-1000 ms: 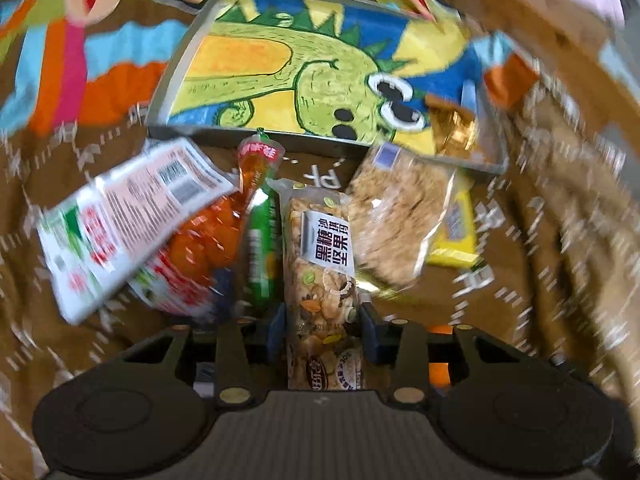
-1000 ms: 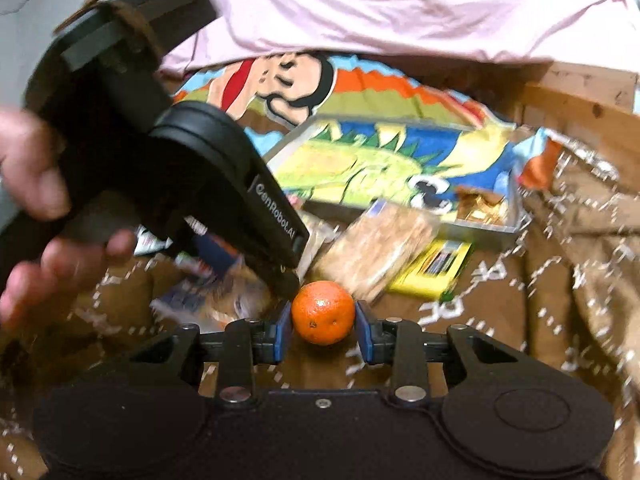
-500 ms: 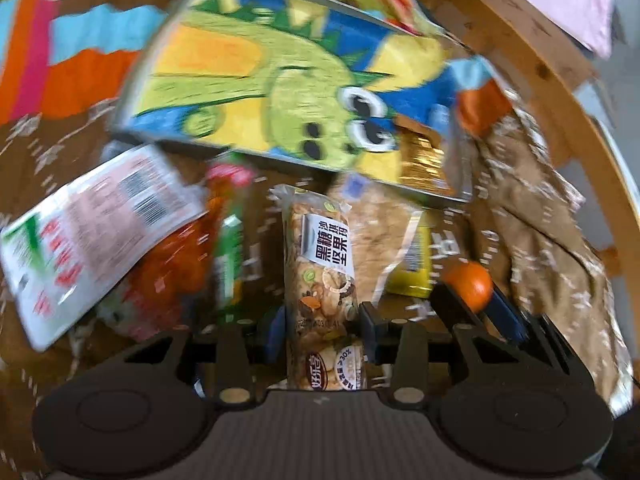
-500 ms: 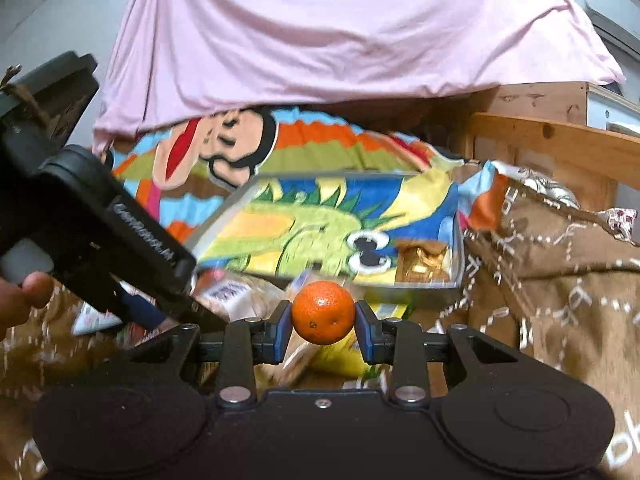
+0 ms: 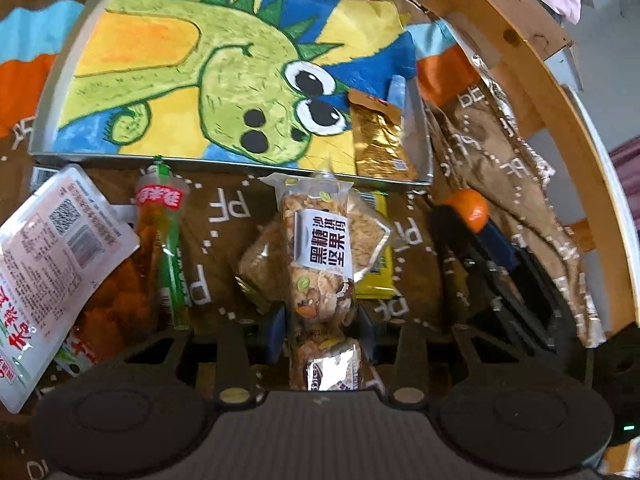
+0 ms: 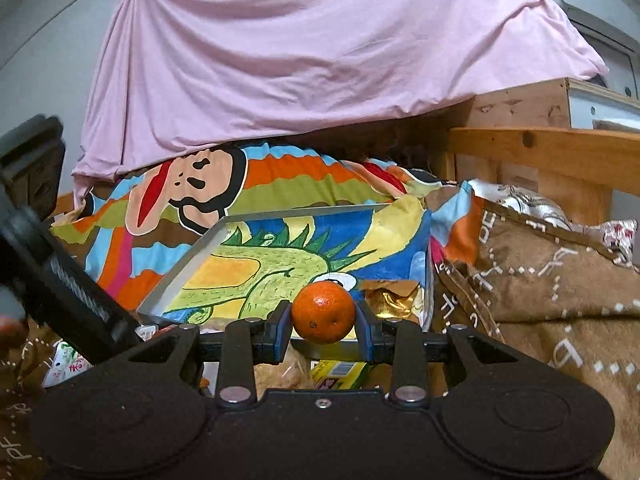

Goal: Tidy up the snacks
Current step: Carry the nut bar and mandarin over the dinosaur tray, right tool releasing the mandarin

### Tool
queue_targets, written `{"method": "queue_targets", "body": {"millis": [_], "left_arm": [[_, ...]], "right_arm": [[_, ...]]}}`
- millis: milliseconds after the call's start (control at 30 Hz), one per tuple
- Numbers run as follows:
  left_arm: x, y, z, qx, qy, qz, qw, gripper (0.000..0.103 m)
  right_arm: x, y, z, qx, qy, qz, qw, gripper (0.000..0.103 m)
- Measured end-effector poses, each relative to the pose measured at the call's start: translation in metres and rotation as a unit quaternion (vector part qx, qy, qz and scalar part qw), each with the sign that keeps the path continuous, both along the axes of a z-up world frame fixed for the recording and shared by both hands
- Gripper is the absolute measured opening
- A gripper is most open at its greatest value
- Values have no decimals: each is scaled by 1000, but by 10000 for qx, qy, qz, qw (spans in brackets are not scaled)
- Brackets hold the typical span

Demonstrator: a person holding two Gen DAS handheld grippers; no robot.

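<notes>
My left gripper [image 5: 322, 330] is shut on a clear-wrapped nut bar [image 5: 320, 264] with a white label, held just in front of the metal tray [image 5: 52, 92] lined with a green dinosaur picture. A gold packet [image 5: 378, 140] lies in the tray's right end. My right gripper [image 6: 322, 330] is shut on a small orange [image 6: 323, 313], raised near the tray's [image 6: 208, 240] front right corner. The left wrist view shows that orange [image 5: 468, 208] at the right, beside the tray.
Loose on the brown blanket [image 5: 224, 216] lie a white pouch [image 5: 52, 264], an orange-and-green stick snack [image 5: 164, 232], a crumbly bar [image 5: 364, 240] and a yellow packet [image 5: 380, 276]. A wooden rail [image 5: 532, 60] curves at right. Pink cloth [image 6: 320, 60] hangs behind the tray.
Both grippers have moved toward the tray with their loads. The right gripper and its orange have come into the left wrist view at right; the left gripper has slid to the edge of the right view.
</notes>
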State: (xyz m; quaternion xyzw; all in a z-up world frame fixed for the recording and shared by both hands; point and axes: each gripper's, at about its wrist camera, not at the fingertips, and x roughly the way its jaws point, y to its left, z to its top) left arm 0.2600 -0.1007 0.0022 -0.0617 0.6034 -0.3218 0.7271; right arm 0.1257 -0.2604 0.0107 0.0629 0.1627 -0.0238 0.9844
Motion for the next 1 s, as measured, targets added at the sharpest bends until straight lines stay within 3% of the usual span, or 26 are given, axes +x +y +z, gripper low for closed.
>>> {"method": "queue_targets", "body": {"millis": [133,300,400,533,700,833,1000], "left_arm": [[18,-8,8,36,249,-166,9995,41],[45,-19,23,220,444,-426,9979,41],[63,-23,31,60,279,-517,9983,41],[88,-22,28,-413,-261,-519,9975,41],[119,-17,4,-875,-816,34,9928,41],[139,-19,-13,-1151,-1024,443,9871,41],[144,-26,-22,-1317,-1250,380,9826,41]], "right_arm": [[7,-11,-5,346,55,-23,9994,36],[15,-9,-8,417,113,30,9991,36],[27,-3,-8,346,193,159,9991,36],[48,-1,-5,294,383,148,9987,36],[85,5,5,-115,620,303,9975,36],[109,3,6,-111,879,262,9957,36],[123,7,1,-216,915,257,9952,36]]}}
